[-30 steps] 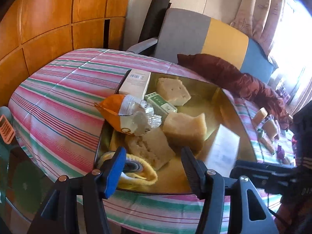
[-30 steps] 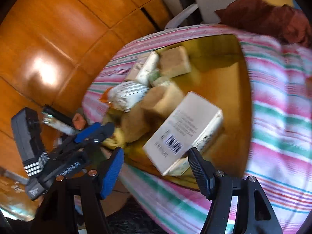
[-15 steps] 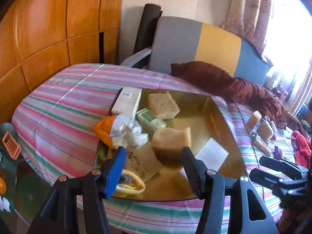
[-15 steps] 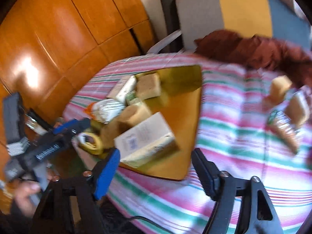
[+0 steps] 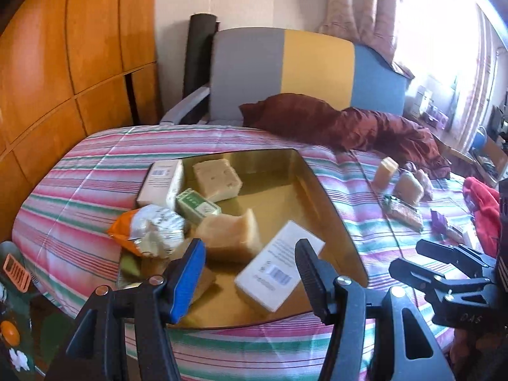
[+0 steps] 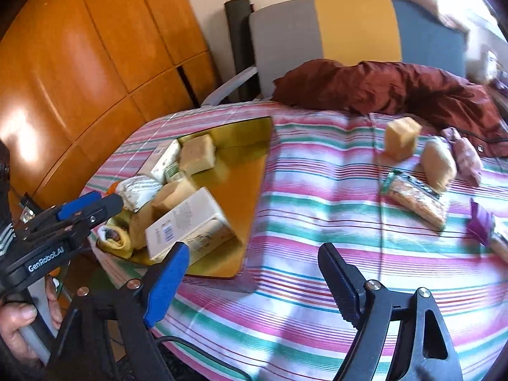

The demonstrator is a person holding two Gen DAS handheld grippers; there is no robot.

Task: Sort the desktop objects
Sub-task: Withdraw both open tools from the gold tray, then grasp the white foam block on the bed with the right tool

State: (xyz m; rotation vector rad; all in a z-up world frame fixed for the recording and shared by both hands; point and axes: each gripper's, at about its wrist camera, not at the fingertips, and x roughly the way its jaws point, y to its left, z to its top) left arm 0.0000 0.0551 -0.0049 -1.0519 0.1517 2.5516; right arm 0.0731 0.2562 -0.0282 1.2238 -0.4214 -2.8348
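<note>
A gold tray (image 5: 320, 190) (image 6: 250, 187) lies on the striped table and holds white boxes (image 5: 279, 270) (image 6: 187, 225), yellow sponge blocks (image 5: 228, 235), a green box (image 5: 197, 206) and a snack bag (image 5: 149, 231). My left gripper (image 5: 250, 273) is open and empty above the tray's near edge; it also shows in the right wrist view (image 6: 92, 203). My right gripper (image 6: 254, 282) is open and empty above the cloth right of the tray. Loose on the cloth to the right are a sponge block (image 6: 401, 138), a bun (image 6: 439, 163), a cracker packet (image 6: 416, 197) and a purple item (image 6: 481, 222).
A dark red cloth (image 5: 349, 123) lies at the table's far edge before a grey, yellow and blue chair (image 5: 301, 70). Wooden panels (image 5: 79, 63) stand on the left. A red cloth (image 5: 482, 203) lies at the right edge.
Both grippers have pulled back from the tray. The right gripper has let go of the white box, which now lies in the tray, and swung right over the cloth.
</note>
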